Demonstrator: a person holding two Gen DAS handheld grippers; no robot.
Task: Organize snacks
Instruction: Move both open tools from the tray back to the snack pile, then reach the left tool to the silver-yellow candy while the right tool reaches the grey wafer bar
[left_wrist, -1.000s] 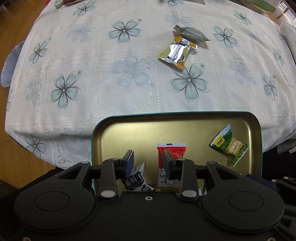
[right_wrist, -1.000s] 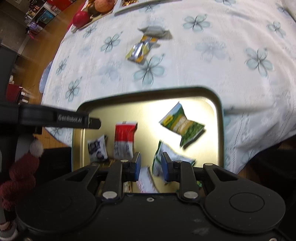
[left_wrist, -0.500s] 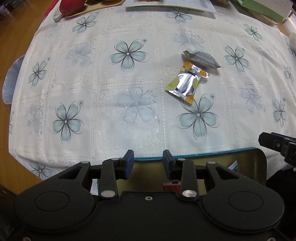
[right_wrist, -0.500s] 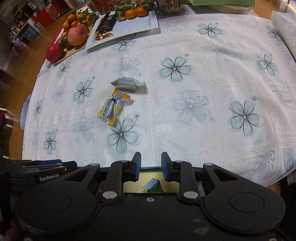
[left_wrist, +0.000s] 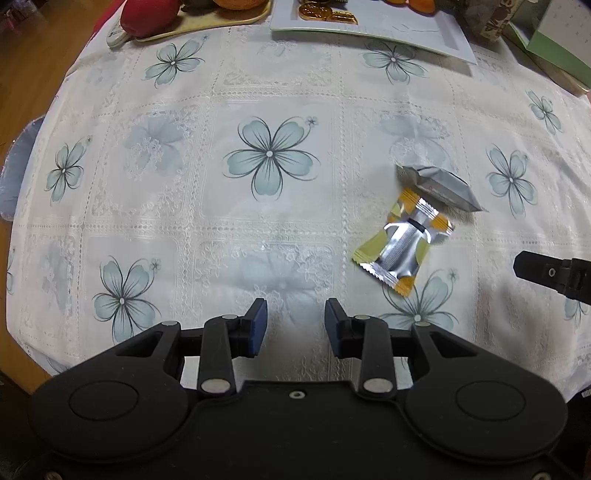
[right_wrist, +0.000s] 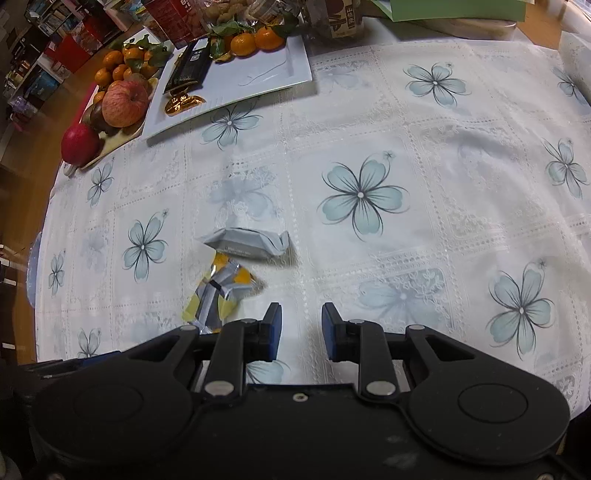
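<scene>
Two snacks lie together on the flowered tablecloth (left_wrist: 269, 162). One is a yellow and silver packet (left_wrist: 404, 243), the other a grey foil packet (left_wrist: 439, 186) just beyond it. My left gripper (left_wrist: 295, 325) hovers over bare cloth to the left of them, open and empty. In the right wrist view the yellow packet (right_wrist: 218, 295) sits just left of my right gripper (right_wrist: 301, 328), with the grey packet (right_wrist: 247, 242) ahead and to the left. That gripper's pads stand a narrow gap apart with nothing between them. A black part of the right gripper (left_wrist: 554, 277) shows at the left view's right edge.
At the far side stand a fruit board with an apple (right_wrist: 123, 103) and a red fruit (right_wrist: 79, 144), and a white plate (right_wrist: 258, 74) with tangerines and a dark packet. A green box (left_wrist: 554, 44) sits far right. The table edge drops off at the left (left_wrist: 22, 184).
Both grippers have moved forward off the gold tray, which has left both views. The two loose packets now lie much closer. Neither gripper's opening has changed.
</scene>
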